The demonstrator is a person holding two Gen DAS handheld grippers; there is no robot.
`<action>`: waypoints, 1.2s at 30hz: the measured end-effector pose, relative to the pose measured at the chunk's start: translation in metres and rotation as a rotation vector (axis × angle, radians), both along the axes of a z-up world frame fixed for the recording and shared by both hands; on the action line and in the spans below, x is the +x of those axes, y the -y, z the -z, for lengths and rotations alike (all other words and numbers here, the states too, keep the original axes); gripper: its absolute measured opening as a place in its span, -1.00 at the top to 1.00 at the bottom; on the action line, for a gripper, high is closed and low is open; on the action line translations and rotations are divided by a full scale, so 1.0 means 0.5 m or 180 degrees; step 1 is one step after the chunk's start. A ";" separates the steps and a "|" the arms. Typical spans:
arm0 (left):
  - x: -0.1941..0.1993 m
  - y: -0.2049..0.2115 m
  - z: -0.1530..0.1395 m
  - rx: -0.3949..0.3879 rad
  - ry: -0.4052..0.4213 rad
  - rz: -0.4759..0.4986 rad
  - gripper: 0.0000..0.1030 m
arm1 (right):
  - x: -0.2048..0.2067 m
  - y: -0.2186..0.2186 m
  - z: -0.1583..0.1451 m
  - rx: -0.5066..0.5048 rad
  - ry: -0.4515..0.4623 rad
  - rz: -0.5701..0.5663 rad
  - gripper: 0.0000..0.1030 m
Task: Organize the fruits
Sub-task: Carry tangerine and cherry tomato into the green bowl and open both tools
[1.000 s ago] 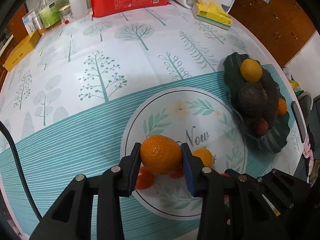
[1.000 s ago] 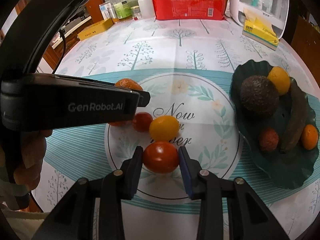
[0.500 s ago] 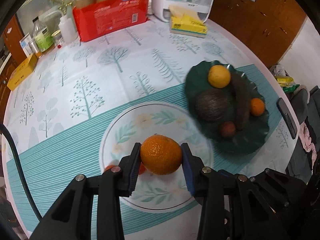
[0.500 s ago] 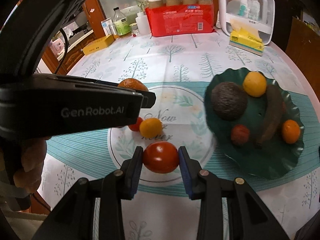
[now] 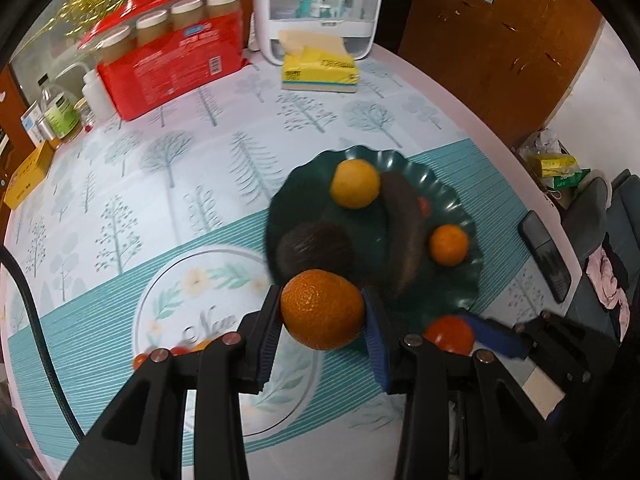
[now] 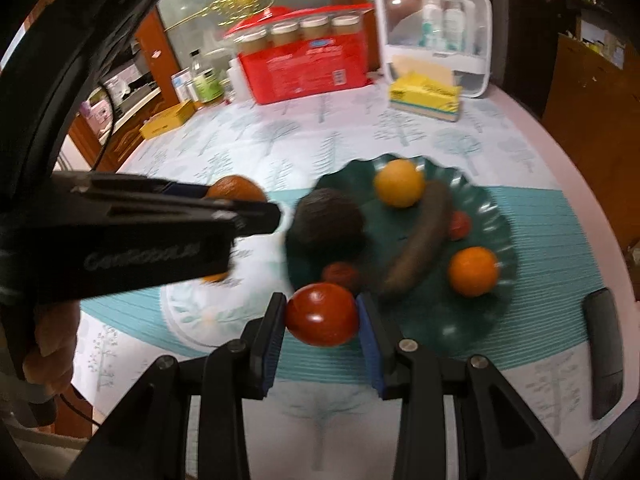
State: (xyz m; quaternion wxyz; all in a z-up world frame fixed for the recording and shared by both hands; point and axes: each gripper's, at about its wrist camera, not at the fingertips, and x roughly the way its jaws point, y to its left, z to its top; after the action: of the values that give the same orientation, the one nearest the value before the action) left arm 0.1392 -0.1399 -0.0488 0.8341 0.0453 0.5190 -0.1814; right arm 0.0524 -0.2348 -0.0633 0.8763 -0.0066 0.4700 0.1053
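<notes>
I am holding the orange (image 5: 322, 309) clamped between the blue pads of my left tool (image 5: 323, 322), and it is hanging in the air over the near-left rim of the dark green plate (image 5: 460, 280). My right tool (image 6: 322, 316) is gripping the red tomato (image 6: 321, 314) the same way, just at the near edge of that plate. Both fruits are sitting clear of the worktop (image 5: 200, 152).

On the plate I am seeing 1 yellow citrus (image 5: 355, 184) toward the far side, a small orange (image 5: 449, 240) toward the right, a dark avocado (image 5: 316, 246) at the left, and a long dark fruit (image 5: 404, 236) lying across the middle (its kind is hard to tell through the blur). A small reddish fruit (image 6: 341, 274) is lying near the plate's front, just beyond the tomato.

Left of the plate, the round printed mat (image 5: 208, 280) is showing a few small fruits (image 5: 176, 354) at its near edge, partly hidden behind my left tool. Far beyond the plate, a yellow tissue pack (image 5: 318, 70) is resting on the worktop.
</notes>
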 end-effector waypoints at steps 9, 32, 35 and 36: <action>0.050 0.099 0.006 0.0002 0.0074 -0.0096 0.27 | 0.070 0.150 -0.006 -0.0051 -0.0008 0.0102 0.30; 0.152 0.161 0.115 0.0317 -0.0056 -0.0389 0.27 | 0.238 0.242 0.090 -0.0073 -0.0414 -0.0139 0.29; 0.157 0.164 0.118 0.0335 -0.0067 -0.0400 0.27 | 0.241 0.236 0.093 -0.0148 -0.0398 -0.0208 0.29; 0.157 0.165 0.119 0.0340 -0.0071 -0.0399 0.27 | 0.241 0.233 0.095 -0.0163 -0.0393 -0.0234 0.29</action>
State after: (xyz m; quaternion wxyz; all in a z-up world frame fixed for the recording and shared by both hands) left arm 0.2177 -0.2223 -0.1082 0.8344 0.0551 0.5390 -0.1014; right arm 0.1727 -0.3514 -0.1107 0.8407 -0.0397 0.5252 0.1255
